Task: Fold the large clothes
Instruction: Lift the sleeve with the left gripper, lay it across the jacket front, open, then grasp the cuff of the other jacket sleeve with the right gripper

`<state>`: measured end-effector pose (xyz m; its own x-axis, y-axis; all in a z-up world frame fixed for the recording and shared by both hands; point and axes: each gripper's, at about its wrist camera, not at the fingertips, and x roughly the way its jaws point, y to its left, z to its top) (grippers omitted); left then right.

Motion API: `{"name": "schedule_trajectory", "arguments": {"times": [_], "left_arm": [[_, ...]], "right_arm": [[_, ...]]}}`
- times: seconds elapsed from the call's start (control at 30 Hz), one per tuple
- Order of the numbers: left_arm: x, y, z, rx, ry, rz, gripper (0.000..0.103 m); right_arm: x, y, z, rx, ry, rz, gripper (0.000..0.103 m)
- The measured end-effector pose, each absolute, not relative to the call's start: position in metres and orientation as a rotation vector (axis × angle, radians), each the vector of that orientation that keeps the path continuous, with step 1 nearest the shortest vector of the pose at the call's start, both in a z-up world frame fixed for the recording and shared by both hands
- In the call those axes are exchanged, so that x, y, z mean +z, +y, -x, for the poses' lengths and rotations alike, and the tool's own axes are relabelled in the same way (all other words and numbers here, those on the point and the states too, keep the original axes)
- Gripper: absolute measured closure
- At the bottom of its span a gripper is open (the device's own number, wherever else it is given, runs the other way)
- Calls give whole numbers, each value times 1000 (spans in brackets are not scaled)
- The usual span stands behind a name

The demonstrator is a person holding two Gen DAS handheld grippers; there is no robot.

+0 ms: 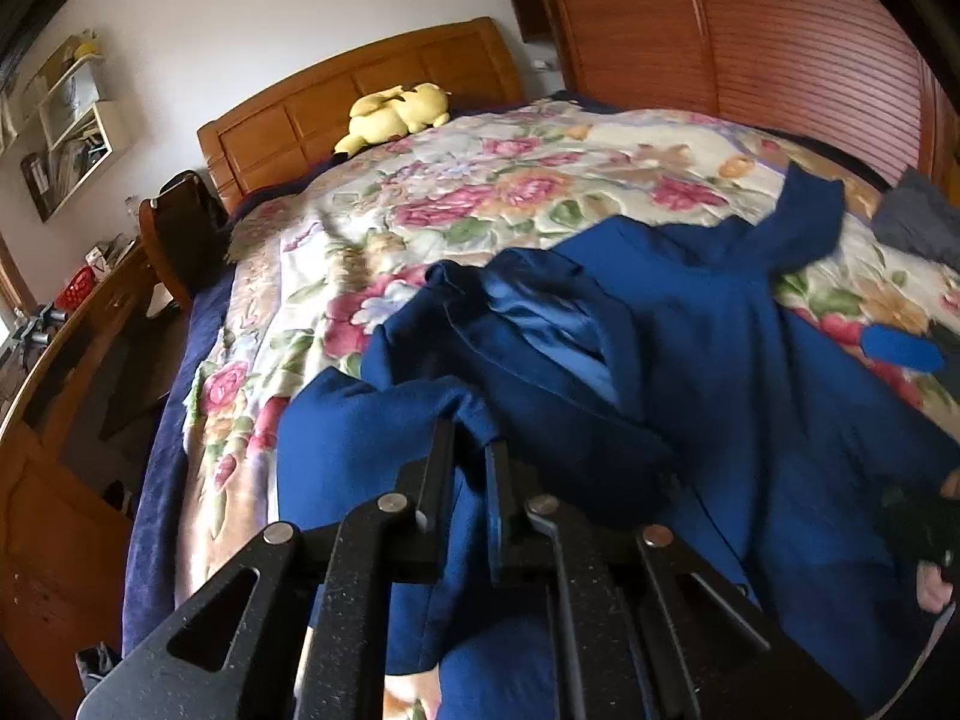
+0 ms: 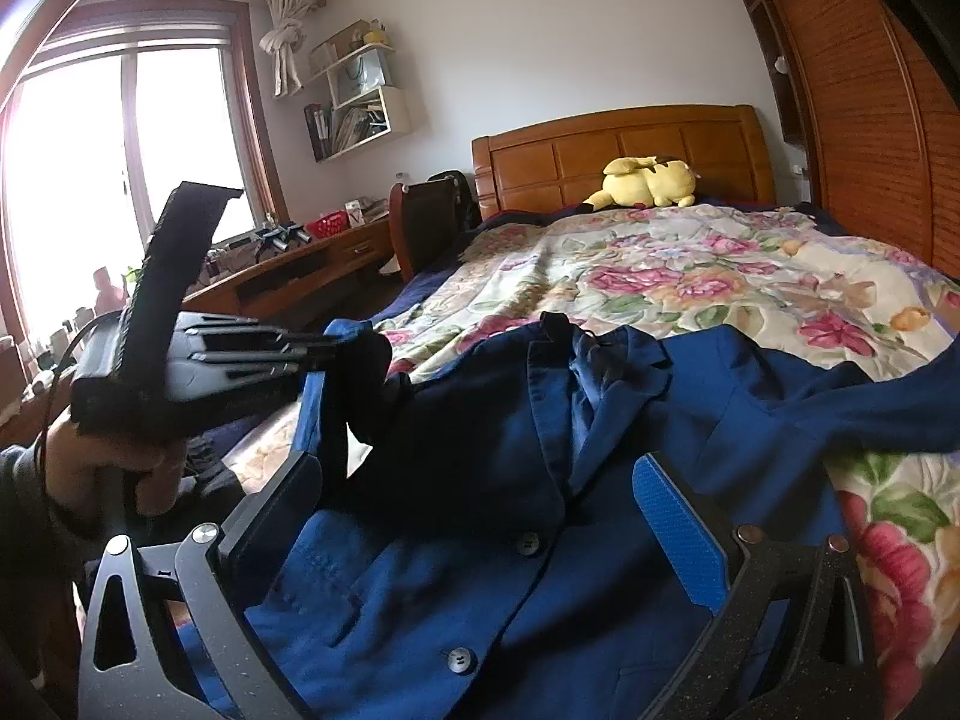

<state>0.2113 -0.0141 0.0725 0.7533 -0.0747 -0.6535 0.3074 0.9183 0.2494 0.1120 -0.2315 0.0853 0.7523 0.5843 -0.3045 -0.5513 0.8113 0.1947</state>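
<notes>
A dark blue jacket (image 2: 600,420) with buttons lies spread, front up and rumpled, on the floral bedspread (image 2: 690,276). In the right wrist view my right gripper (image 2: 480,462) hovers just above the jacket's buttoned front, open, with its blue pads wide apart and nothing gripped. My left gripper (image 2: 360,354) sits at the jacket's left side, raised, with a fold of blue cloth hanging from its tip. In the left wrist view the left gripper (image 1: 471,438) has its fingers nearly together, pinching that fold of the jacket (image 1: 690,360). One blue pad (image 1: 897,348) of the right gripper shows at the right edge.
A yellow plush toy (image 2: 651,183) lies by the wooden headboard (image 2: 618,150). A slatted wooden wardrobe (image 1: 780,42) lines the bed's right side. A desk (image 2: 300,264) and chair (image 2: 426,228) stand left, under the window. A grey cloth (image 1: 918,222) lies at the bed's right edge.
</notes>
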Motion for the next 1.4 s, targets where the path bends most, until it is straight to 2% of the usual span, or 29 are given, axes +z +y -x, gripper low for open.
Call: {"name": "schedule_trajectory", "arguments": {"times": [0.17,0.2,0.5,0.83,1.0,1.13,1.27,1.4], "left_arm": [[74,-6,-197,-241,688,-338,75],[76,-4,-193,-262,684,-322,69],[91,20,-149,-244,587,-243,65],[60,74,-98,-175,530,-94,64],[51,108,-73,-118,494,-25,64],[48,118,-64,-44,489,-139,64],[48,139,-60,-67,494,-97,63],[50,158,-56,-77,497,-68,63]], "right_arm": [[87,-235,-113,612,370,-101,0],[88,-235,-114,611,372,-102,0],[88,-231,-116,618,385,-85,0],[84,-213,-116,712,396,-29,1],[87,-186,-116,788,409,17,4],[93,-142,-128,845,423,96,12],[96,-92,-148,894,458,172,19],[83,-54,-173,907,522,264,19]]}}
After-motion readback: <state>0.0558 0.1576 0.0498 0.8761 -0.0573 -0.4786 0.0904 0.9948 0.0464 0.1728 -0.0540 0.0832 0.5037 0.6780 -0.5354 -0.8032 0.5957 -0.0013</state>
